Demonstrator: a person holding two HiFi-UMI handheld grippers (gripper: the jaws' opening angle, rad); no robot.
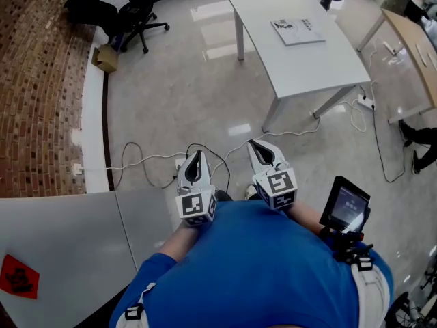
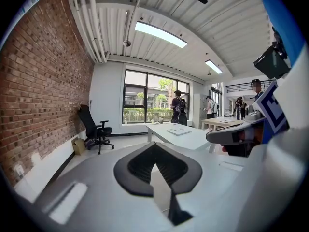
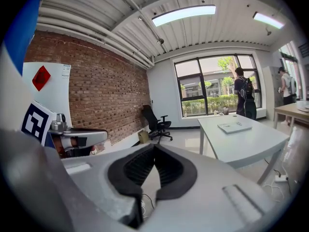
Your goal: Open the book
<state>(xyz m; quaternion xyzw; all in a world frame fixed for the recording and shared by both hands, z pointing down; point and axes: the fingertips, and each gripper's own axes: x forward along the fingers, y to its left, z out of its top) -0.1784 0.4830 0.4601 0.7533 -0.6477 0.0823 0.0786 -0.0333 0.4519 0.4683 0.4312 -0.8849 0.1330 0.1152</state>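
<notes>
- At the far left of the head view runs a brick wall (image 1: 37, 80). Past its top end stand a black office chair (image 1: 140, 12) and a small cardboard box (image 1: 106, 58).
- The left gripper (image 1: 198, 154) is held in front of the person's blue shirt (image 1: 259, 265). It is over the grey floor and points away from the body. Its jaws are pressed together with nothing between them.
- Just beside it, the right gripper (image 1: 254, 143) points the same way. Its jaw tips also meet, and it holds nothing.
- Thin cables (image 1: 147, 162) trail over the floor under both grippers.
- Well ahead of the grippers stands a white table (image 1: 321, 67).
- The book (image 1: 297, 31) lies flat and closed on the far half of the table, apart from both grippers. Its pale cover with dark print faces up. Its longer side runs roughly across the table's width, slightly skewed to the table's edges. I cannot tell which edge is the spine.
- At the person's right side sits a small dark screen (image 1: 347, 206).
- A white power strip (image 1: 367, 103) lies on the floor by the table's right leg.
</notes>
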